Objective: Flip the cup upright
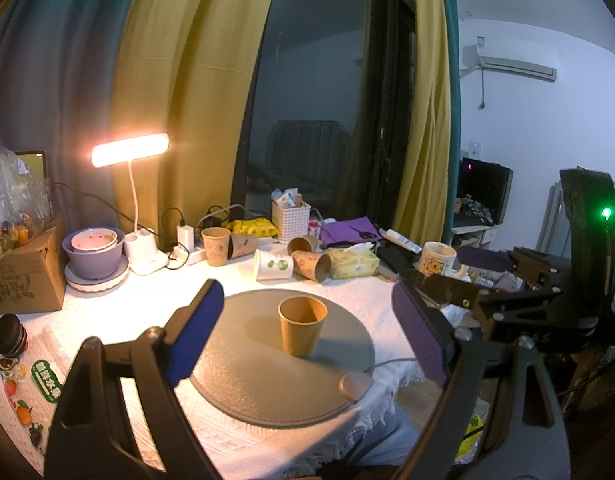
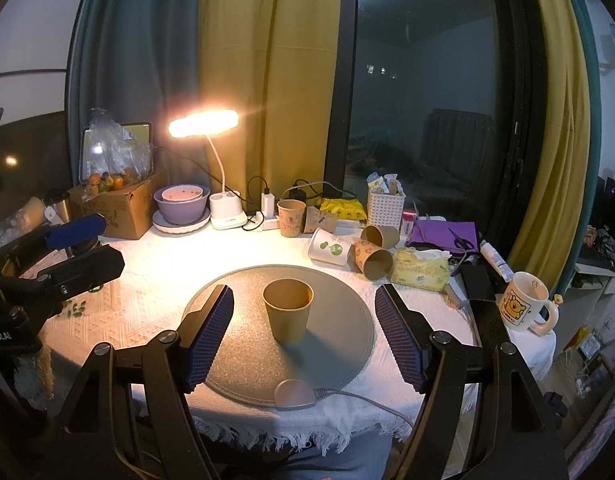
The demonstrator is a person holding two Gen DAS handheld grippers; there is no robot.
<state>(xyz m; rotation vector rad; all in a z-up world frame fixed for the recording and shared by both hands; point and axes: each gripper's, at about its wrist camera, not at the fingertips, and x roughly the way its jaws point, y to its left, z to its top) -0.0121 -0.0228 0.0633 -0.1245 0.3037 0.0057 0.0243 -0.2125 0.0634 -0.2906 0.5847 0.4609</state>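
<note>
A plain brown paper cup stands upright, mouth up, on the round grey mat; it also shows in the right wrist view on the mat. My left gripper is open and empty, its blue pads wide apart, held back from the cup. My right gripper is open and empty too, the cup ahead between its pad lines without touching. The right gripper body shows at the right of the left wrist view.
Behind the mat lie several paper cups, some on their sides, a white cup, a tissue pack, a basket, a lit lamp, purple bowls, a cardboard box. A mug stands at the right table edge.
</note>
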